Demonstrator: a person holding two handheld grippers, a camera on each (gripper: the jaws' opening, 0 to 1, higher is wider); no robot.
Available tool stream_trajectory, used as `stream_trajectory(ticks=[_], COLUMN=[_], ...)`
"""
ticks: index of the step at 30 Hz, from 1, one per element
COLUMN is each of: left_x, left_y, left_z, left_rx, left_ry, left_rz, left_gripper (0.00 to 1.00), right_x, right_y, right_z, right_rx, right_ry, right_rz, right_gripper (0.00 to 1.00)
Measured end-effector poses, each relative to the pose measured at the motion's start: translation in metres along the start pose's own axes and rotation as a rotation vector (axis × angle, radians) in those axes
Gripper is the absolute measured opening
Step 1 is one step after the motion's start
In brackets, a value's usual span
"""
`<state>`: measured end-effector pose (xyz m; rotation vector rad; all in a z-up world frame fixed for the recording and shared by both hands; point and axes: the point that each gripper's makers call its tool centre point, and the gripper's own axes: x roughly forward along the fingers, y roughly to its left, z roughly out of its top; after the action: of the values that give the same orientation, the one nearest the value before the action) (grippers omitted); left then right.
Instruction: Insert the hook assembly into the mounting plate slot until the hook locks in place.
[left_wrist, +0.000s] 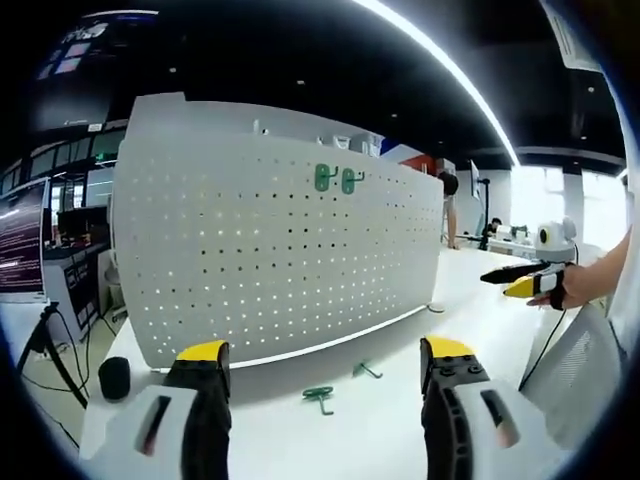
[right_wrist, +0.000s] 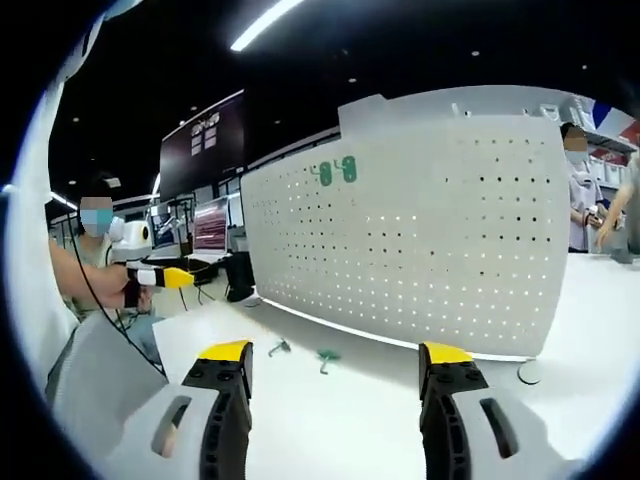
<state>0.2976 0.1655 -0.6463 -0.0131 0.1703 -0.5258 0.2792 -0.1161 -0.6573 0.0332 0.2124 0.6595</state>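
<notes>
A white pegboard mounting plate (left_wrist: 280, 250) stands upright on the white table (left_wrist: 470, 300). Two green hooks (left_wrist: 337, 180) hang side by side near its top edge. Two loose green hooks lie on the table in front of it, one nearer (left_wrist: 319, 397) and one further right (left_wrist: 366, 369). My left gripper (left_wrist: 325, 352) is open with nothing between its yellow-tipped jaws, short of the loose hooks. In the right gripper view the plate (right_wrist: 420, 240), the mounted hooks (right_wrist: 336, 171) and the loose hooks (right_wrist: 279, 348) (right_wrist: 326, 360) appear again. My right gripper (right_wrist: 337, 350) is open and holds nothing.
The right gripper (left_wrist: 525, 282) hangs in a hand at the table's right side. The left gripper (right_wrist: 160, 277) is held up at the left. A monitor (left_wrist: 20, 240) and a black round object (left_wrist: 114, 378) sit left of the plate. People stand behind (right_wrist: 578, 190).
</notes>
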Motion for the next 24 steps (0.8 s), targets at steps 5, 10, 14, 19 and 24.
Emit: stream_trajectory(ticks=[5, 10, 14, 19, 24], left_x=[0.002, 0.004, 0.006, 0.01, 0.014], left_y=[0.002, 0.005, 0.009, 0.012, 0.013], left_z=[-0.002, -0.004, -0.007, -0.008, -0.011], left_rx=[0.001, 0.016, 0.04, 0.066, 0.08], left_ry=[0.012, 0.029, 0.059, 0.08, 0.1], left_rz=[-0.009, -0.022, -0.042, -0.064, -0.082], left_gripper=[0.8, 0.8, 0.79, 0.78, 0.78], right_x=[0.001, 0.002, 0.002, 0.002, 0.002], right_y=[0.001, 0.001, 0.004, 0.003, 0.003], right_z=[-0.005, -0.01, -0.013, -0.016, -0.017], right_rx=[-0.002, -0.008, -0.004, 0.001, 0.002], right_ry=[0.023, 0.043, 0.061, 0.071, 0.075], right_rz=[0.004, 0.004, 0.013, 0.011, 0.011], right_gripper=[0.66, 0.66, 0.66, 0.66, 0.65])
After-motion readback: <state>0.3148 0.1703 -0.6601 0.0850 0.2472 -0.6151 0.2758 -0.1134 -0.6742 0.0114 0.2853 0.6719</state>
